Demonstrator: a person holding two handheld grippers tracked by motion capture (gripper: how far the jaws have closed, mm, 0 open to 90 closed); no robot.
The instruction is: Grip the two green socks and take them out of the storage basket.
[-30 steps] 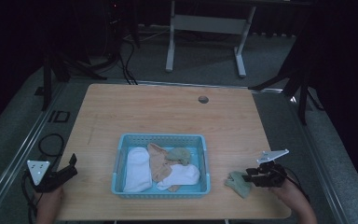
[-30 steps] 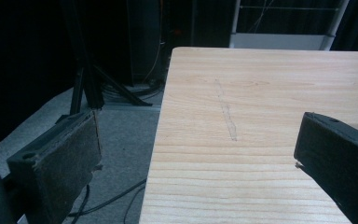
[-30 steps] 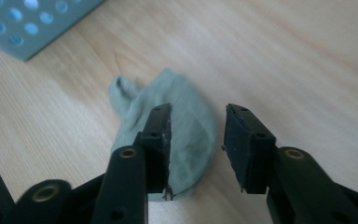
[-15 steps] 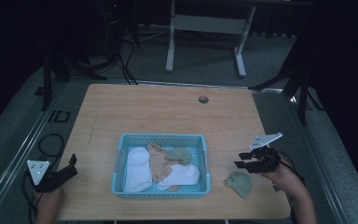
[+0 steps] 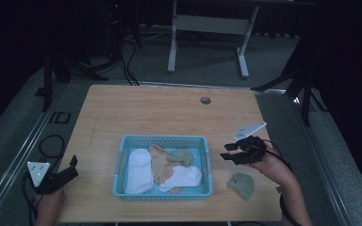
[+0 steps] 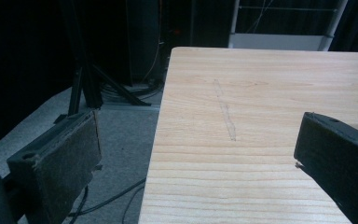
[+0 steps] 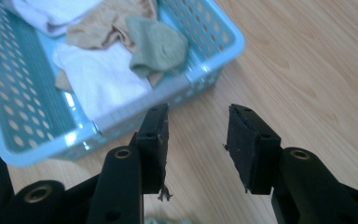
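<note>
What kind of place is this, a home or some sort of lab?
Probably a lab or recording studio, not a home: a bare wooden table in a dark room, black stands and loose cables on grey carpet, and a hand-held gripper working beside a blue basket.

A light blue perforated basket (image 5: pixel 162 140) holds white, tan and green cloths; at its 4 o'clock lies a green cloth (image 5: pixel 242 184) on pale wood-grain table (image 5: pixel 146 110).

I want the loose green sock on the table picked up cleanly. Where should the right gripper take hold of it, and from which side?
Probably from straight above. The green sock lies crumpled and low on the table, right of the basket, so there is no edge to slide under. Pinch its raised, bunched middle. The right gripper, open, hovers just beyond it, so it would need to draw back toward the person first.
</note>
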